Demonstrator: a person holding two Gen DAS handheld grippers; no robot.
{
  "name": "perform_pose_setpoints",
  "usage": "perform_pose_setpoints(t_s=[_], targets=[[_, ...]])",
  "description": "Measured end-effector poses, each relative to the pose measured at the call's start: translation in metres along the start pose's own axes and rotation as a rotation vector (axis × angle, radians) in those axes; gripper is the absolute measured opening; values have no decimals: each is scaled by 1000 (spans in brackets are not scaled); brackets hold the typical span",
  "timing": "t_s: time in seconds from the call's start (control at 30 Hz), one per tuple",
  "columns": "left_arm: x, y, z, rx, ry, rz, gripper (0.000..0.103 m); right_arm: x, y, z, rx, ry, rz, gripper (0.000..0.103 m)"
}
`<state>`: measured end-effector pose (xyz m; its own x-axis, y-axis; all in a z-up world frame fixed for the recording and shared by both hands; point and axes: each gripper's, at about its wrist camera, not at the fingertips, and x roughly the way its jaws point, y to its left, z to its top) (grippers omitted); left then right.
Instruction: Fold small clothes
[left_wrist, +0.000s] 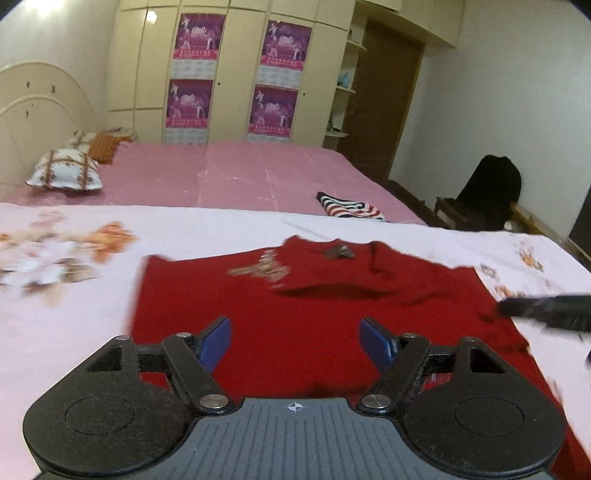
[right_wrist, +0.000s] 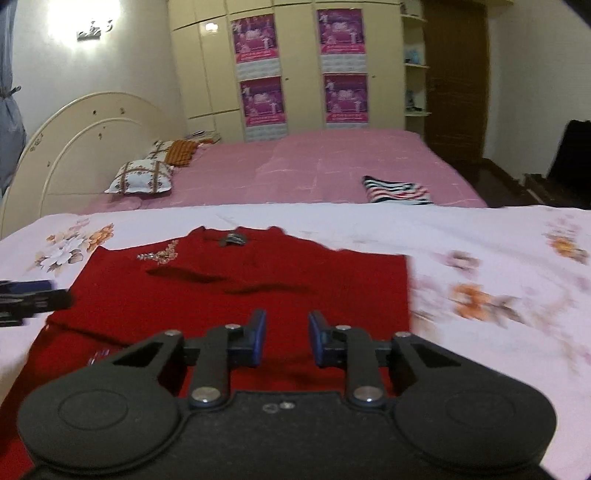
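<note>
A dark red garment (left_wrist: 295, 295) with a beaded motif near its neckline lies spread on a white floral sheet (left_wrist: 55, 266). It also shows in the right wrist view (right_wrist: 240, 288). My left gripper (left_wrist: 295, 332) is wide open and empty, low over the garment's near part. My right gripper (right_wrist: 287, 332) is open with a narrower gap and empty, over the garment's near right part. The right gripper shows at the right edge of the left wrist view (left_wrist: 546, 308). The left gripper shows at the left edge of the right wrist view (right_wrist: 33, 295).
A folded striped garment (left_wrist: 351, 208) lies on the pink bed cover (left_wrist: 240, 173) behind the floral sheet (right_wrist: 498, 266). Pillows (left_wrist: 66, 171) sit by the headboard at far left. A wardrobe (left_wrist: 236, 70), a brown door (left_wrist: 384, 96) and a dark chair (left_wrist: 487, 192) stand beyond.
</note>
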<state>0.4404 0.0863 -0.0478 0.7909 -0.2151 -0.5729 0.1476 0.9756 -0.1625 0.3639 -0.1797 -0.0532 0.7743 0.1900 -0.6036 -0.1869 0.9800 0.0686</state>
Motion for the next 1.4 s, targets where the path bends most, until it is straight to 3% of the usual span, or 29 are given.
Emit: perform_pose_setpoints(t_s=[0.2, 0.27, 0.37, 0.47, 0.63, 0.7, 0.73, 0.8, 0.9, 0.97, 1.0, 1.03, 1.13, 1.27, 1.33, 1.4], targets=[[72, -25, 6, 48, 55, 78, 77, 62, 22, 5, -101, 2, 34, 22], [89, -22, 5, 59, 84, 113, 77, 81, 21, 8, -120, 21, 7, 21], [84, -9, 13, 59, 58, 134, 77, 95, 7, 9, -114, 30, -44, 19], [78, 19, 23, 31, -2, 152, 77, 86, -9, 11, -81, 0, -27, 28], [95, 51, 30, 8, 22, 174, 77, 87, -37, 21, -22, -46, -80, 23], [110, 62, 24, -23, 74, 175, 77, 97, -54, 23, 13, -18, -127, 20], [110, 63, 23, -21, 61, 173, 77, 105, -61, 23, 23, 15, -150, 21], [103, 63, 27, -52, 57, 171, 77, 108, -69, 19, 29, 20, -124, 23], [79, 61, 30, -46, -42, 185, 77, 90, -79, 23, 30, -41, -120, 28], [93, 65, 28, -63, 43, 190, 77, 96, -91, 23, 64, -2, -146, 28], [104, 61, 24, -23, 97, 201, 84, 104, -95, 21, 65, 32, -148, 28], [105, 54, 24, 34, 97, 209, 86, 105, -96, 20, 49, 20, -143, 28], [85, 43, 27, 27, 84, 194, 87, 90, -96, 28, 76, 23, -137, 29], [16, 46, 12, -25, 40, 130, 87, 31, -104, 12, 112, -30, -63, 33], [-18, 53, -12, -10, 95, 106, 87, 0, -111, -7, 126, -1, -3, 41], [-51, 67, -36, -15, 184, 81, 87, -34, -121, -36, 159, 58, 57, 66]])
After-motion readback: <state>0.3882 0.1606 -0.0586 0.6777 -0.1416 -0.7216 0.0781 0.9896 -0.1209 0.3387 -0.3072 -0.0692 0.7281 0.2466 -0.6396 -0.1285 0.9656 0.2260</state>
